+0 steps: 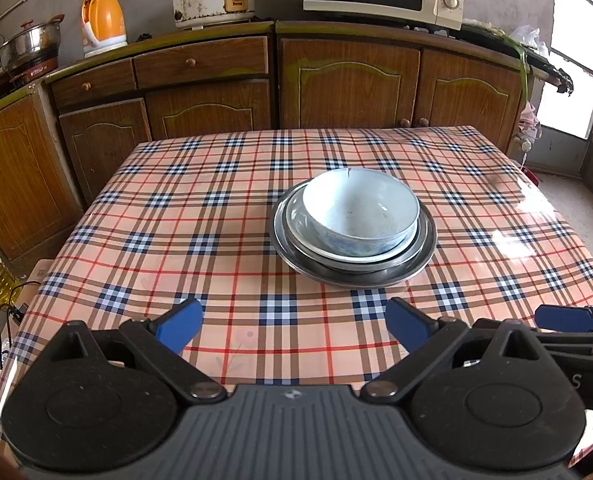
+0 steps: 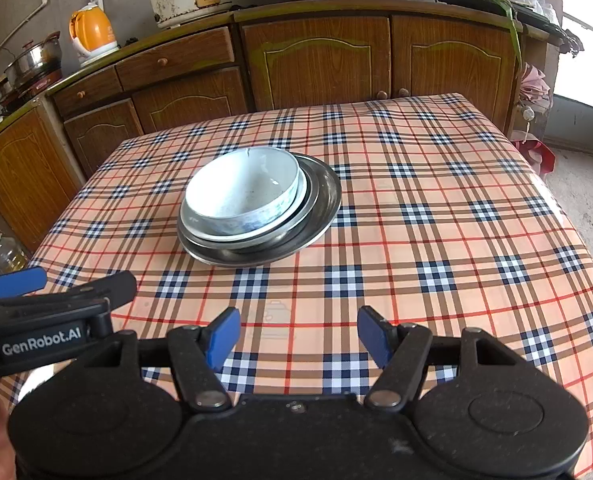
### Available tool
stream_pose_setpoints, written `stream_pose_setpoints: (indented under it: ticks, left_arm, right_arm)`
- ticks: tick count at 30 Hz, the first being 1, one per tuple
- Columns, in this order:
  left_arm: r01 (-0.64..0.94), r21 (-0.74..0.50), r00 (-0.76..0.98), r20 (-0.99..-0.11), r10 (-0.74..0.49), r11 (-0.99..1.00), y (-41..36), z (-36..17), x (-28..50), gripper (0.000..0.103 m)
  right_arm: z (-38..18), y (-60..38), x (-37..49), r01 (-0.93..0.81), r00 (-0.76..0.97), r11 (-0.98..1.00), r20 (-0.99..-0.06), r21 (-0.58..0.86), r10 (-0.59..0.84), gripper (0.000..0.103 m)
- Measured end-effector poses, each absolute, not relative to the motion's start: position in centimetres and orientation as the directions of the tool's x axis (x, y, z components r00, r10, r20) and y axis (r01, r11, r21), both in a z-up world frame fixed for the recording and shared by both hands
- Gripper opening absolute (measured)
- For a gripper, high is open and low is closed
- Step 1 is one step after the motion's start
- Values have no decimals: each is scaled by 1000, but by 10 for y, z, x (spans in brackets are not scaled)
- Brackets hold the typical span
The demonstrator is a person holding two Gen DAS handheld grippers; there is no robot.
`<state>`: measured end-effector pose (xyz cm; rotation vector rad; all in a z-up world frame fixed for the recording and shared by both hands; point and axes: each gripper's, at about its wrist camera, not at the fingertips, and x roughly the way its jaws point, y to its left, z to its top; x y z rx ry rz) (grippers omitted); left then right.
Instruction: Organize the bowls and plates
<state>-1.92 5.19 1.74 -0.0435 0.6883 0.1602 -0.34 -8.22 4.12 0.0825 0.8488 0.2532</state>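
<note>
On the checked tablecloth (image 1: 232, 240) sits one stack of dishes: a white bowl (image 1: 361, 211) on top, a pale plate (image 1: 296, 224) under it, then what look like two metal plates (image 1: 356, 278) (the lower rims overlap, so that count is uncertain). How the pieces nest underneath is hidden by the bowl. Both grippers hover near the table's near edge, well apart from the stack. The left gripper (image 1: 294, 326) has its blue pads spread wide with nothing between them; the right gripper (image 2: 298, 338) is likewise spread and empty. Each gripper's edge shows in the other's view, cut off by the frame.
</note>
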Motion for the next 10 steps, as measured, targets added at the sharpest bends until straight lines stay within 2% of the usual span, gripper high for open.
stream_pose_setpoints:
  ticks: [10]
  left_arm:
    - [-162,7,759,-638,129,987,52,17,-19,101]
  right_arm:
    - [41,-82,-3,-188,632,967,-732,172,253,78]
